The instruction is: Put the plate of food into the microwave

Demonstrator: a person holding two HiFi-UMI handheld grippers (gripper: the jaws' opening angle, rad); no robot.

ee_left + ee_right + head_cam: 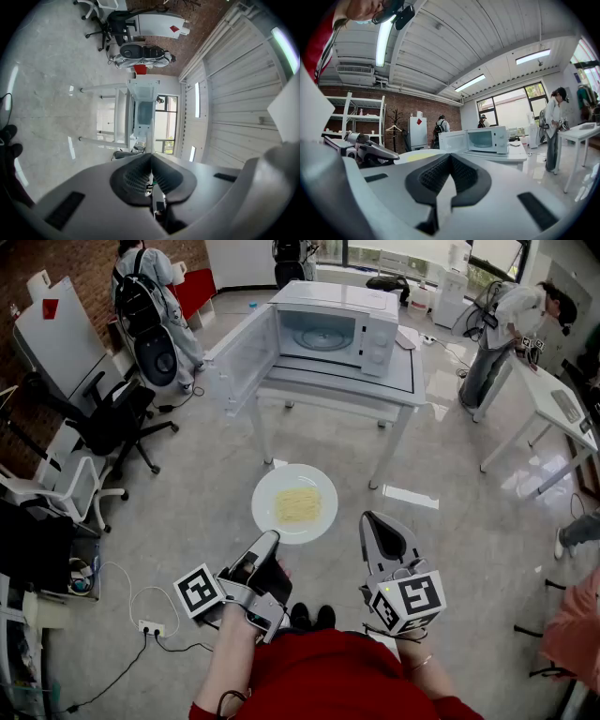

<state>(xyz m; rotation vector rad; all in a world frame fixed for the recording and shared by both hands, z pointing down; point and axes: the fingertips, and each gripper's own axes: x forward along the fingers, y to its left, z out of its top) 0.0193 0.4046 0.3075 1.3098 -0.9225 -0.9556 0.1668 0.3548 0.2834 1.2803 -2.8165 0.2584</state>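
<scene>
Well short of the microwave [333,329], my left tool [271,539] pinched the plate [272,486] by its rim; my right tool [371,521] was clenched, empty. I judged carrying it level best.

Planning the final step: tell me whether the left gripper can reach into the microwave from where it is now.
Probably not yet: the left gripper, shut on the plate, is well short of the microwave. Its door stands wide open, so the way looks free once it is carried closer.
</scene>
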